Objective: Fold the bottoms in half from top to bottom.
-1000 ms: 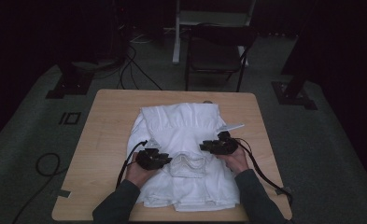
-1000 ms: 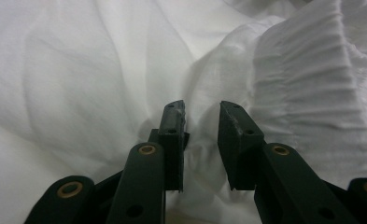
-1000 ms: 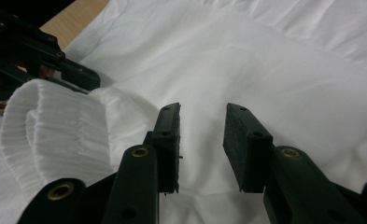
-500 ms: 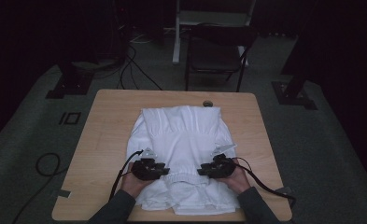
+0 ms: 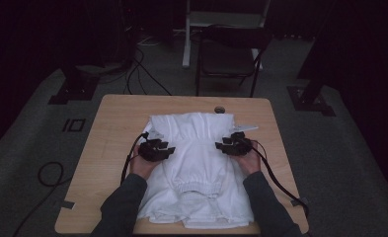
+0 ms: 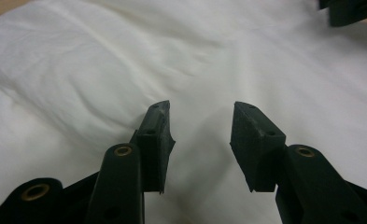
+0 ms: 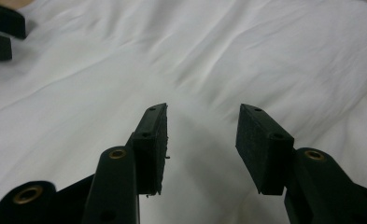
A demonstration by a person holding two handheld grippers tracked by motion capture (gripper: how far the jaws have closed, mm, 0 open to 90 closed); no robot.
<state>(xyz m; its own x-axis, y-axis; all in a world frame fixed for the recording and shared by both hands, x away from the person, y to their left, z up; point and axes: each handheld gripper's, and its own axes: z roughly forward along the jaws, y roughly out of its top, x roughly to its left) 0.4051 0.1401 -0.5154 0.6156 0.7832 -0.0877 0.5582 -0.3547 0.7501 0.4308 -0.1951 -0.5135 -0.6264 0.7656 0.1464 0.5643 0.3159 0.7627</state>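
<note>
The white garment (image 5: 196,168) lies folded on the counter (image 5: 112,118), reaching its near edge; my left gripper (image 5: 157,149) hovers over its left side, my right gripper (image 5: 235,144) over its right; both pairs of jaws have just been opening, released, nothing between them.

This looks like a dark test room or lab, not a home. A small wooden table (image 5: 112,148) stands alone on a grey carpet floor (image 5: 28,163), with black cables (image 5: 142,74) lying loose behind its far edge and black stand feet (image 5: 70,91) off its far corners. A dark folding chair (image 5: 228,57) sits past the far edge, and the walls are black.
</note>
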